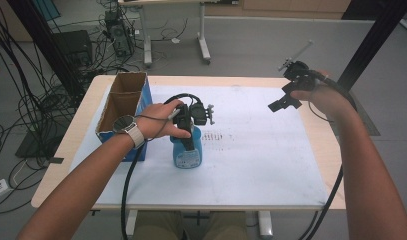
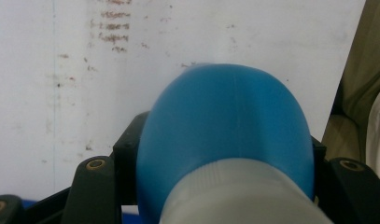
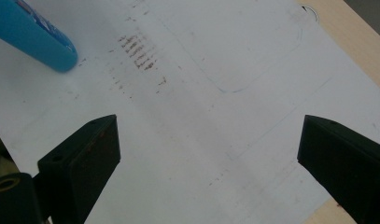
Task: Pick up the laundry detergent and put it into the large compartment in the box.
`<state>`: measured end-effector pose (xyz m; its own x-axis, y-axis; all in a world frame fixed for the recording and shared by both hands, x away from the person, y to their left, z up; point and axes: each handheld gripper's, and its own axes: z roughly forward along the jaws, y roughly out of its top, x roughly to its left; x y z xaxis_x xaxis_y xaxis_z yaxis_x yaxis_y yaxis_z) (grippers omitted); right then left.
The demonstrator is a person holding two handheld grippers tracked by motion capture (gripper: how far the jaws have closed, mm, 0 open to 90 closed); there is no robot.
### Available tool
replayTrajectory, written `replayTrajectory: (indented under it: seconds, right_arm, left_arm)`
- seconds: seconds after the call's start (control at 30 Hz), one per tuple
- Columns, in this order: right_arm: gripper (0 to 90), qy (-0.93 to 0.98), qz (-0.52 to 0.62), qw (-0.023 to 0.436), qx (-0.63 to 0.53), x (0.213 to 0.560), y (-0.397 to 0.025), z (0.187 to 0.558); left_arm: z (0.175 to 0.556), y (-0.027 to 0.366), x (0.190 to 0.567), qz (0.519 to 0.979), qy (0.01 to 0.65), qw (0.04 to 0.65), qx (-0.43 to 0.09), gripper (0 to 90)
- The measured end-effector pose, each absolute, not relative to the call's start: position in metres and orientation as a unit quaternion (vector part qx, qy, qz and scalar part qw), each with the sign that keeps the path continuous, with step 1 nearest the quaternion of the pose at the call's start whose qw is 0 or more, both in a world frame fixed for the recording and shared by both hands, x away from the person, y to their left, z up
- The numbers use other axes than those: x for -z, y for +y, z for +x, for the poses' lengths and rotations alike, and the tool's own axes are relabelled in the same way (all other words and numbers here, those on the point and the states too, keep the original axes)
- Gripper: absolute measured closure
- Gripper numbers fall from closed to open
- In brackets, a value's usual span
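A blue plastic bottle (image 1: pixel 187 154) with a white neck (image 2: pixel 239 196) stands about upright on the white sheet (image 1: pixel 261 155), left of the table's middle. My left gripper (image 1: pixel 187 134) comes down from above and is shut on the bottle's upper part. In the left gripper view the blue bottle (image 2: pixel 225 126) sits between the two black jaws of the left gripper (image 2: pixel 222 151). My right gripper (image 1: pixel 287 97) hangs in the air over the table's far right, open and holding nothing. In its own view, the right gripper (image 3: pixel 208 154) has its jaws wide apart over bare sheet, and the bottle (image 3: pixel 33 37) shows at the top left.
An open cardboard box (image 1: pixel 122 107) with blue sides stands at the table's left, close behind my left wrist. Faint brown marks (image 1: pixel 218 136) stain the sheet right of the bottle. The wooden table edge (image 1: pixel 321 130) runs along the right. Cables and desks lie on the floor beyond.
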<state>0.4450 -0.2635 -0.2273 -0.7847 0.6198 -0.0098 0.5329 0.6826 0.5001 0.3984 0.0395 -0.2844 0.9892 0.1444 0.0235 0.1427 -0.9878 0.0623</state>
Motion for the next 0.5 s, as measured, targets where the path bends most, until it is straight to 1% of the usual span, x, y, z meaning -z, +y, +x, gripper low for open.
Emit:
replayTrajectory:
  seconds: [0.13,0.27,0.5]
  right_arm:
    - [5.8,0.913,0.311,0.092,-0.247,0.226,-0.264,0.442]
    - [5.8,0.913,0.305,0.095,-0.252,0.225,-0.264,0.439]
    - [5.9,0.914,0.301,0.099,-0.252,0.224,-0.263,0.434]
  left_arm:
    - [0.396,0.042,0.278,0.996,0.088,0.021,-0.013,38.9]
    - [0.393,0.046,0.263,0.991,0.124,0.038,-0.013,38.9]
    - [0.385,0.048,0.245,0.984,0.172,0.043,-0.026,38.9]
